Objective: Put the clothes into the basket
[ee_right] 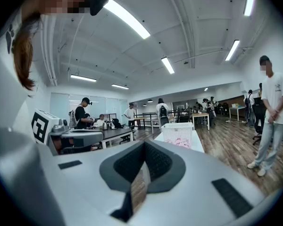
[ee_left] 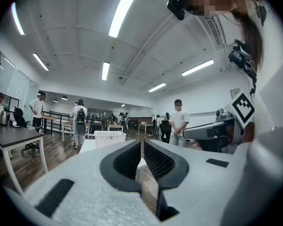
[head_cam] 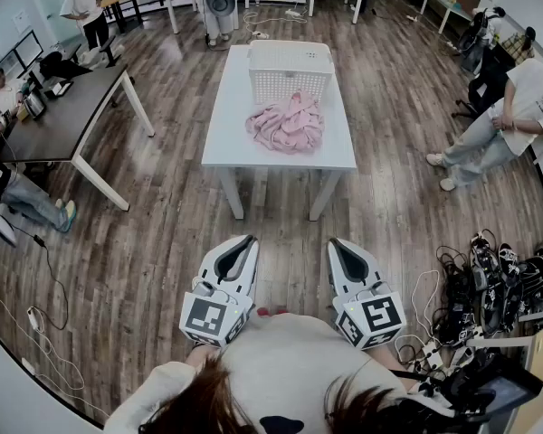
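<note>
The left gripper (head_cam: 245,240) is pointing level over the wood floor (head_cam: 145,242), its jaws drawn together with only a thin slit showing between them and nothing in it. Just beside it, the right gripper (head_cam: 338,242) is tilting slightly down, its jaws pressing fully together on nothing. Both are hanging well short of the white surface (head_cam: 228,134), which is standing lengthwise ahead of them. To the right of the right gripper, a tangle of cables (head_cam: 489,287) is lying on the floor. On the surface, the pink clothes (head_cam: 287,123) are lying in a crumpled heap a little past its middle, their far edge resting right against the front wall of the basket (head_cam: 290,70). The basket, white and latticed, is standing upright at the far end of the surface. Off to the left, a dark desk (head_cam: 63,120) is standing apart from the surface, with people sitting along its outer side. Off to the right, a seated person (head_cam: 516,116) in a white shirt is facing the surface. Further back, more tables are standing and other people are moving about the room.
</note>
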